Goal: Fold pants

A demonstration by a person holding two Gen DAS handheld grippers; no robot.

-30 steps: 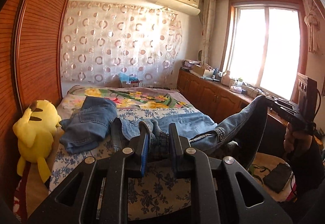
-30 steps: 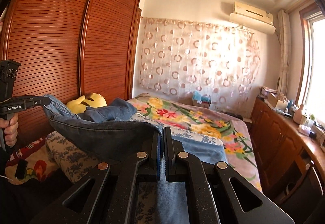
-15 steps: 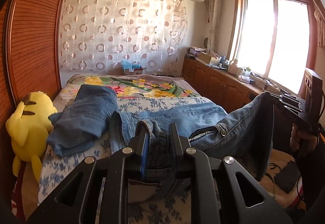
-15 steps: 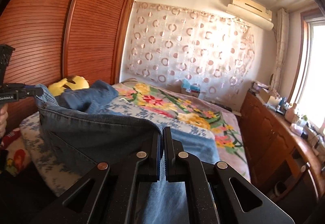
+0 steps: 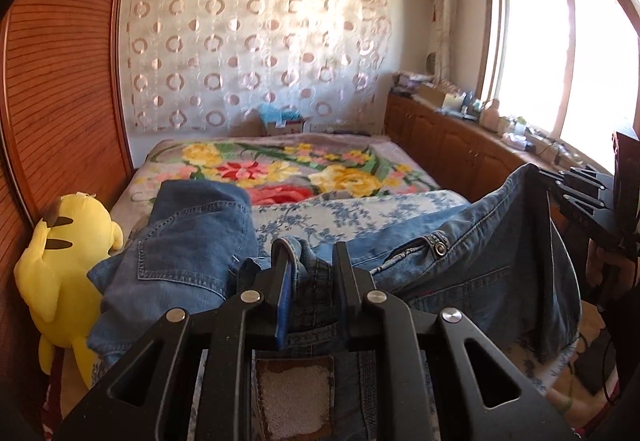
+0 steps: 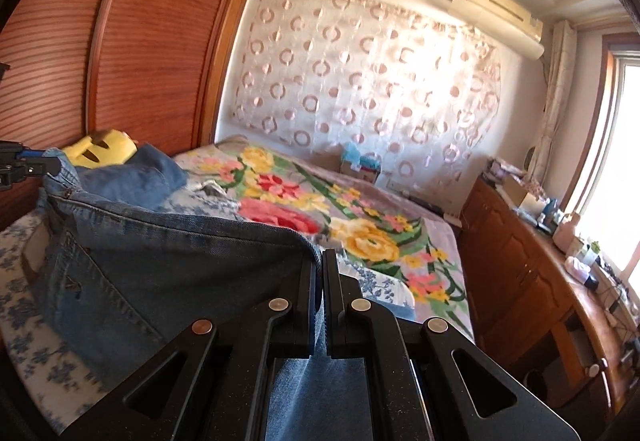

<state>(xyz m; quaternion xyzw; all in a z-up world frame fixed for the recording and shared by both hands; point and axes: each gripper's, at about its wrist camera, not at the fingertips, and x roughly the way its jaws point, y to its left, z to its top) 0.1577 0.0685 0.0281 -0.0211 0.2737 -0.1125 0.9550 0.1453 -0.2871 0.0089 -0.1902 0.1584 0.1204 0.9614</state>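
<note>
Blue denim pants [image 5: 460, 265] hang stretched between my two grippers above the near end of the bed [image 5: 360, 213]. My left gripper [image 5: 310, 261] is shut on a bunched part of the waistband. My right gripper [image 6: 319, 261] is shut on the other end of the waistband, with denim [image 6: 160, 265] spreading left from it. The right gripper also shows at the right edge of the left wrist view [image 5: 576, 193]. The left gripper shows at the left edge of the right wrist view [image 6: 24, 165]. A pant leg [image 5: 192, 237] lies folded over on the bed's left side.
A yellow plush toy [image 5: 64, 265] sits at the bed's left edge against the wooden wardrobe [image 5: 52, 101]. A floral blanket [image 5: 280, 169] covers the far half of the bed. Wooden cabinets [image 5: 460, 153] with clutter run under the window on the right.
Both grippers have moved forward over the bed with the waistband held. The pants have risen and the pant leg lies nearer in view.
</note>
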